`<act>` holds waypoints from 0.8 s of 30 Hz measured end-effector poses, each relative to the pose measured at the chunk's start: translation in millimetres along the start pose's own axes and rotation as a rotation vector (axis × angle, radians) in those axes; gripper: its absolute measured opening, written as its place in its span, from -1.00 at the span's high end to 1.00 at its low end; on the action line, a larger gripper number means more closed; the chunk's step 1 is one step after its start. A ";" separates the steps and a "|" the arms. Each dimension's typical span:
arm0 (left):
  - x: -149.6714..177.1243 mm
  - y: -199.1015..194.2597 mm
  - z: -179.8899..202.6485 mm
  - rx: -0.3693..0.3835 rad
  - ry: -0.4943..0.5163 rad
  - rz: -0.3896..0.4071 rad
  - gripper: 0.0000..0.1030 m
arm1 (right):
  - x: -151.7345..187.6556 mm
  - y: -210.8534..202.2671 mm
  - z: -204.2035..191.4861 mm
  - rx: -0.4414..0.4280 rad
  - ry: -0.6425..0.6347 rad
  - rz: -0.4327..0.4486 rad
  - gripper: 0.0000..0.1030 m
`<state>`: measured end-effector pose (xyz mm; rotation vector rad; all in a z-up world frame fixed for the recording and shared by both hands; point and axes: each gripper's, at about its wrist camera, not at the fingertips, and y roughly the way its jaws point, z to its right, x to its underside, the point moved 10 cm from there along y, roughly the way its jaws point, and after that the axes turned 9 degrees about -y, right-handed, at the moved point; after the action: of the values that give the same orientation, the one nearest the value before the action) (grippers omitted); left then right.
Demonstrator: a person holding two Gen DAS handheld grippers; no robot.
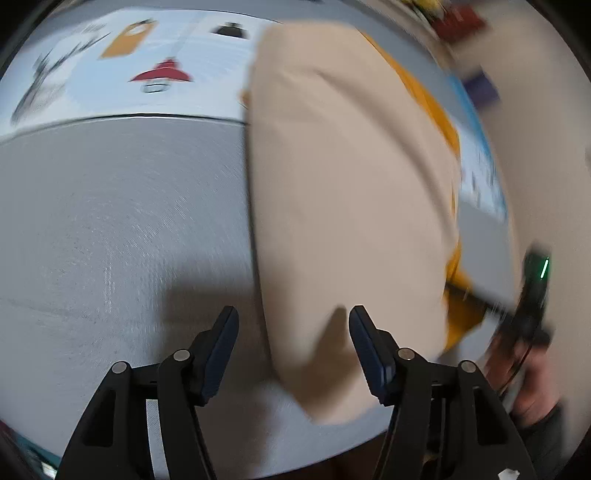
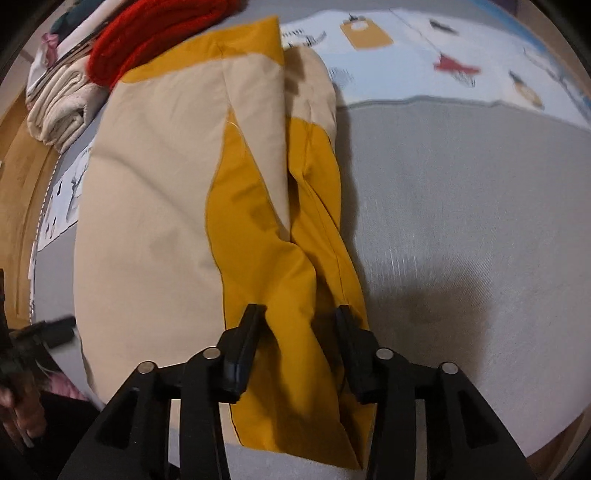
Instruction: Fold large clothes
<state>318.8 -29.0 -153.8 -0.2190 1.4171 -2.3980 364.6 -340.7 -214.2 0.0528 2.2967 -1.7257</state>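
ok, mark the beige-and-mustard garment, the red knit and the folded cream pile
beige-and-mustard garment (image 2: 147, 206), right wrist view, beige panel.
red knit (image 2: 147, 33), right wrist view, its middle.
folded cream pile (image 2: 59, 110), right wrist view, folded edge.

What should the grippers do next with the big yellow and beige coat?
Probably lift both grippers clear of the coat. The right gripper is open, its fingers either side of the yellow sleeve without pinching it. The left gripper is open too, over the beige side. The coat already lies folded narrow on the grey surface, so the next fold can start from a fresh grip.
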 end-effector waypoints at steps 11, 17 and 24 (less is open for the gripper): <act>-38.7 50.3 1.7 0.211 -0.193 -0.077 -0.33 | -3.6 12.1 10.5 -0.064 0.068 -0.024 -0.02; -49.7 67.9 2.7 0.232 -0.181 -0.082 -0.49 | -4.8 15.1 6.7 -0.068 0.081 -0.018 -0.05; -59.0 37.9 18.6 0.217 -0.072 0.032 0.09 | -5.3 16.1 -13.3 -0.106 0.105 0.010 0.45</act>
<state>387.4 -39.1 -175.2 -0.2232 1.1107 -2.4678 370.2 -322.7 -224.7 0.1367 2.4547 -1.6296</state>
